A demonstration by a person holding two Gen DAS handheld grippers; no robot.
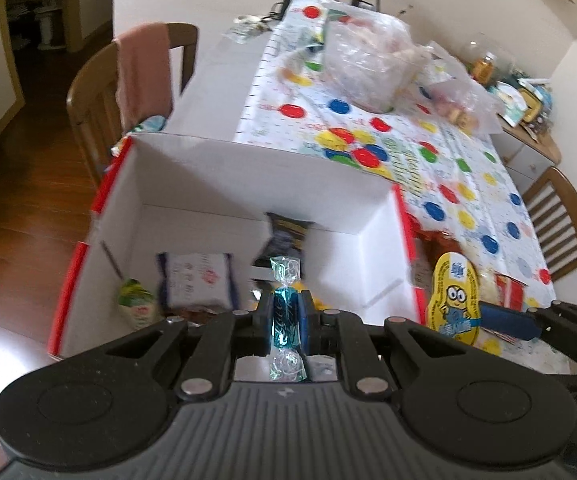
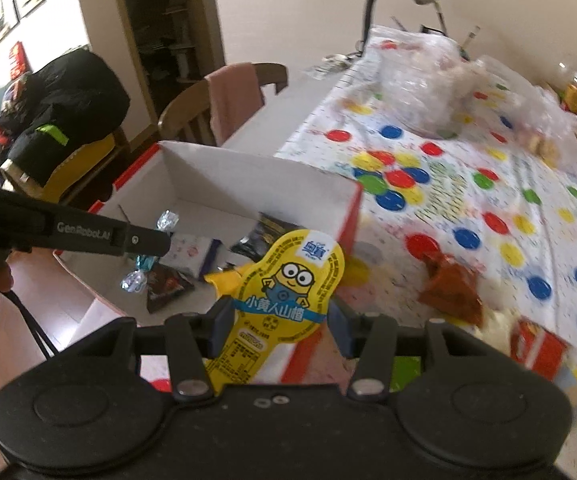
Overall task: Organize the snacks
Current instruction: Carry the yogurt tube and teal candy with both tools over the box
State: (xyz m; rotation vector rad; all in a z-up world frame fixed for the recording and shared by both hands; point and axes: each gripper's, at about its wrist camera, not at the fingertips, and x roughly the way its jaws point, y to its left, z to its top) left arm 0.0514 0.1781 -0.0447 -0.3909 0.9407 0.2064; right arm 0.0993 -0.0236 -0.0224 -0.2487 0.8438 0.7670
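Left gripper (image 1: 286, 316) has its jaws clamped on a teal twist-wrap candy (image 1: 285, 312), held upright, hanging above the near edge of the white box (image 1: 248, 168). Right gripper (image 2: 278, 320) has its jaws clamped on a yellow cartoon pack (image 2: 284, 284), pinched at its narrow waist, head sticking up toward 12 o'clock, just off the box's near right corner.

Risks as I judge them:
- Candy is gripped on the slick wrapper only; a quick swing could let it slide out and drop short of the box, onto the desk (image 2: 468, 200) or the floor (image 1: 16, 216) at 9 o'clock
- Box sits at the desk's left edge; a knock on its wall from either gripper could push it off
- Both grippers head for the same opening, and the left one crosses the right wrist view at 9 o'clock; they could clash over the box
- The pack is wide and flat; released tilted, it may catch on the rim and hang there
- Frames are blurred, so aiming the drop is harder

Counts, as far as I can tell:
- grippers: 2
- candy in jaws: 1
- yellow pack in jaws: 1
- box: 1
- packets already in box: about 4 (white one, dark one, green-white one, dark red one), blurred, so not certain
- loose on desk near the right gripper: 1 orange-red wrapper (image 2: 450, 284), 1 red carton (image 2: 538, 346)
- clear bags far on desk: 2
- lamp: 1
- chairs: 2 by the desk
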